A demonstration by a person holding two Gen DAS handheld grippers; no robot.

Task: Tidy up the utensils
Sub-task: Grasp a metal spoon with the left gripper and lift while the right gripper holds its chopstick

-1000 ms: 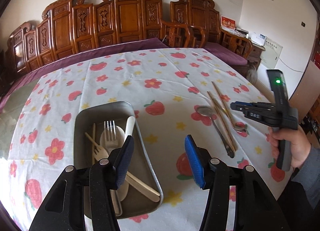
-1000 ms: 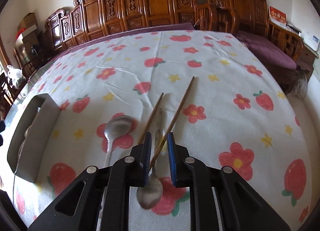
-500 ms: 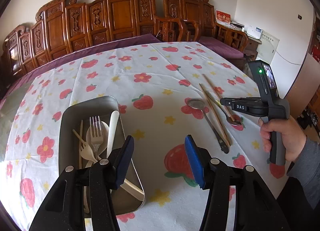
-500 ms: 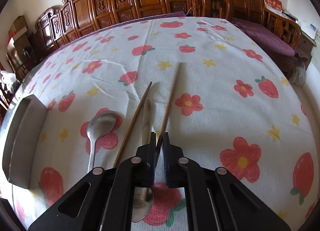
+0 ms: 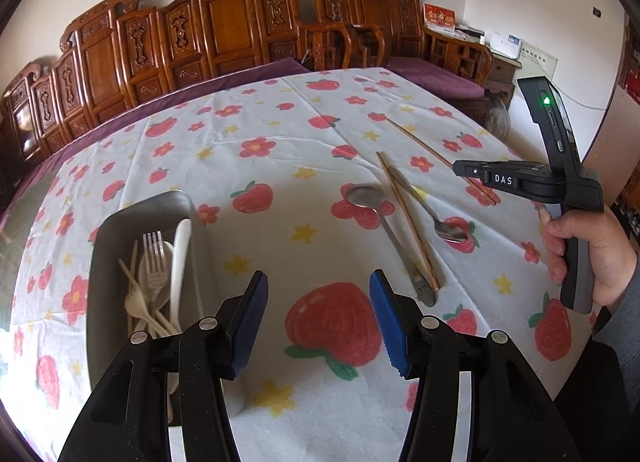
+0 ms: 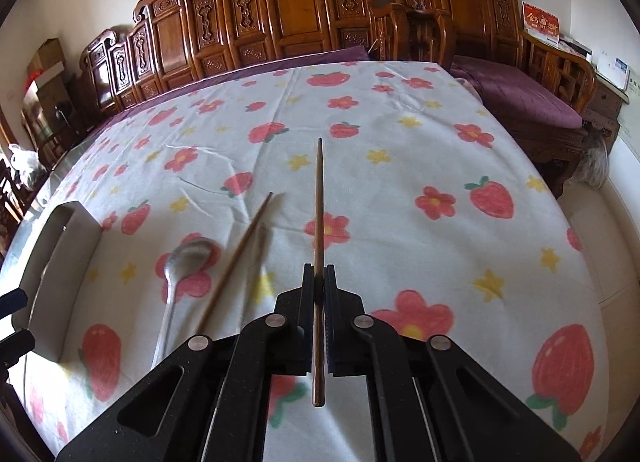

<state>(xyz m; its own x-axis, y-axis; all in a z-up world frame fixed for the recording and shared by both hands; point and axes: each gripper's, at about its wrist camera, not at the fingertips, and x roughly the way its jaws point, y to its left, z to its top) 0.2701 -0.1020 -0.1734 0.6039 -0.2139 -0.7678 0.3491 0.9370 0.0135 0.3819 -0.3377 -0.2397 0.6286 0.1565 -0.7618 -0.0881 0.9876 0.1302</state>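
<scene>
Pinching a brown chopstick (image 6: 319, 198) near its thick end, your right gripper (image 6: 319, 282) has its fingers (image 6: 307, 294) closed tight on the stick, which points straight ahead and sits clear of the desk (image 6: 420, 150). The second chopstick (image 6: 236, 258) lies on the strawberry-print cloth just to the left, slanted, with a small spoon's handle beside it. A large metal spoon (image 6: 180, 274) rests further left, bowl up on a red flower. In the left wrist view the small spoon (image 5: 432, 214) lies just right of that lying chopstick, its bowl on a strawberry.

Your left gripper (image 5: 318, 318) hangs over the cloth with its blue fingers (image 5: 386, 322) about half open and nothing between them. Just left of it sits the grey metal tray (image 5: 140, 214), holding a metal fork (image 5: 154, 258), a white spoon (image 5: 180, 258) and several pale utensils. Your hand (image 5: 588, 258) grips the right gripper's handle at the right edge. Carved wooden chairs (image 5: 232, 22) line the wall behind the desk.
</scene>
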